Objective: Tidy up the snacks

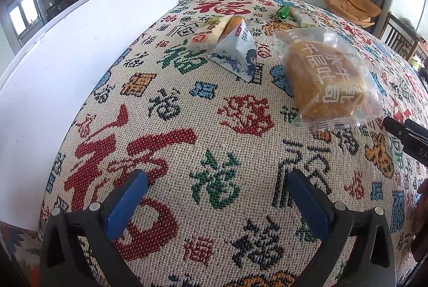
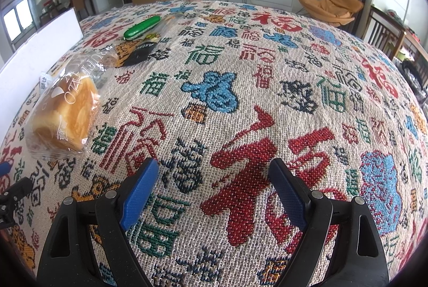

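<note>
**Snacks loose on bench, both tools empty**

Left gripper (image 1: 218, 185): blue-padded fingers (image 1: 125, 204) spread apart, nothing between them, poised low over the woven character-patterned cloth on the bench (image 1: 187, 105). Right gripper (image 2: 212, 180): fingers likewise parted and empty.

Snacks lie scattered: clear-wrapped brown bread loaf (image 1: 327, 78) nearest, just beyond the right tool; pale triangular pouch (image 1: 236, 53) touching a cream rice-cracker packet (image 1: 206, 33); green wrapped stick (image 2: 141, 27) farther back. White upright board (image 1: 67, 68) flanks the left edge, probably the collection side. Bread likely the first pick.
</note>
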